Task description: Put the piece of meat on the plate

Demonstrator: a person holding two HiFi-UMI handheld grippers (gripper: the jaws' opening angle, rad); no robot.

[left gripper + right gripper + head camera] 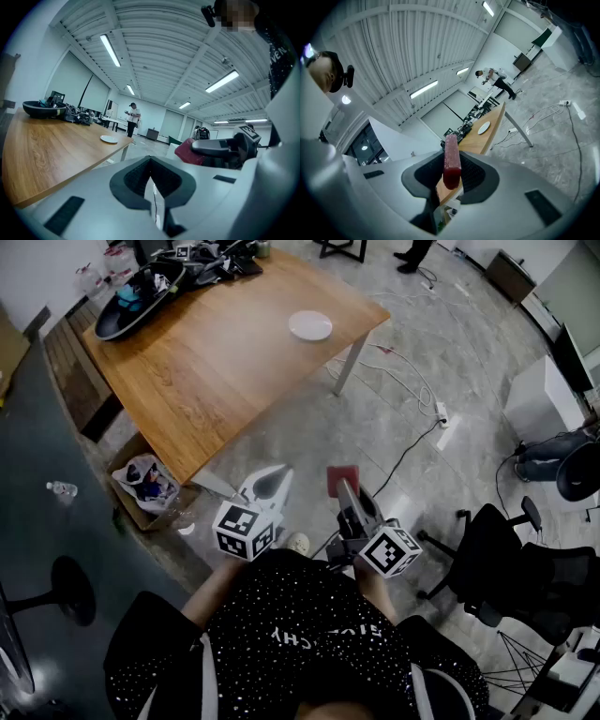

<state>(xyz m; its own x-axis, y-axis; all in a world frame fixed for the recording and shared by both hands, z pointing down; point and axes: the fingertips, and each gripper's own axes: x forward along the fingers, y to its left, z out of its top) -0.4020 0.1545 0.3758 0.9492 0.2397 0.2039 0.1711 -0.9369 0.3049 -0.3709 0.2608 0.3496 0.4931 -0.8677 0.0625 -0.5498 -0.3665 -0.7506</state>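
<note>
Right gripper (451, 174): jaws closed on the piece of meat (451, 154), a red slab seen edge-on, its long axis running forward past the jaw tips. Left gripper (153, 190): jaws drawn together, nothing between them.

We hold both close to the body, over the floor and short of the table (216, 371). The plate (310, 325) sits bare near the table's far right edge, well apart from the meat, ahead and slightly left of it.

Our judgement: the right hand alone makes the long forward carry, and the slab then needs laying flat on the plate.
</note>
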